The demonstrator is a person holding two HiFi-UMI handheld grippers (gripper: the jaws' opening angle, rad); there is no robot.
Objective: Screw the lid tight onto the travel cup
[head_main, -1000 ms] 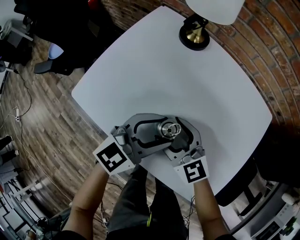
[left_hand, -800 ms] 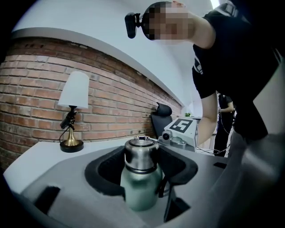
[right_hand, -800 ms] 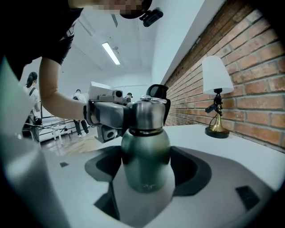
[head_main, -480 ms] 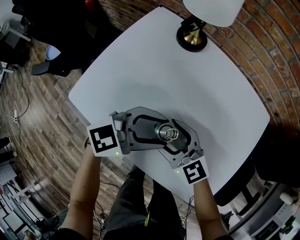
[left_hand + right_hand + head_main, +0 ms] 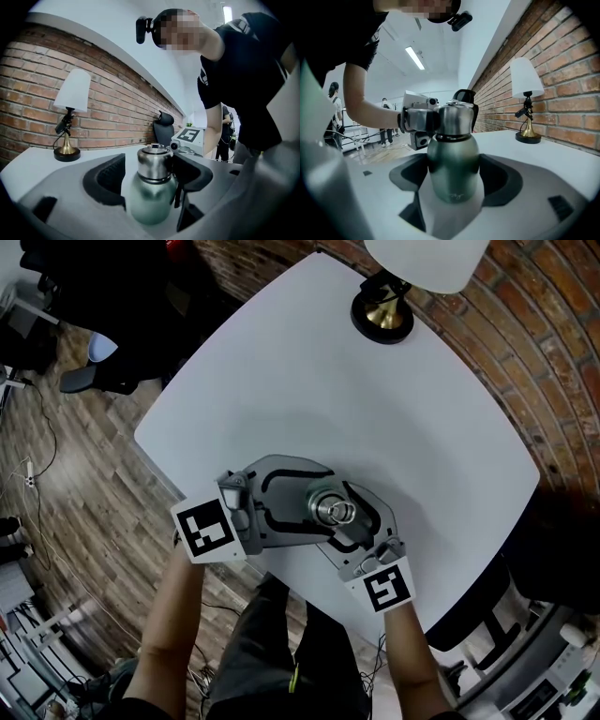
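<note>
One cup point(image 5: 453, 159) with one lid point(image 5: 153, 162) stands on the desk point(image 5: 375, 399). Your right tool point(image 5: 455, 183), near level, clamps its body. Your left tool point(image 5: 151, 187) has just been opening its jaws, which stand apart around the lid.

Cup point(image 5: 452, 164) matte grey-green, lid point(image 5: 454, 119) brushed steel, table point(image 5: 309, 381) plain white, lamp point(image 5: 382, 317) white shade, brass base, wall point(image 5: 553, 362) red-brown brick, floor point(image 5: 84, 484) brown wood-grain, cubes point(image 5: 208, 532) black-and-white square markers.

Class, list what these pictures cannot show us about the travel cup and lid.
- Lid thread: hidden under its rim in every view; tightness unknown.
- Travel cup logo: too small, right gripper view.
- Cup's base: blurred, left gripper view.
- Lamp shade: cut by head view's top edge.
</note>
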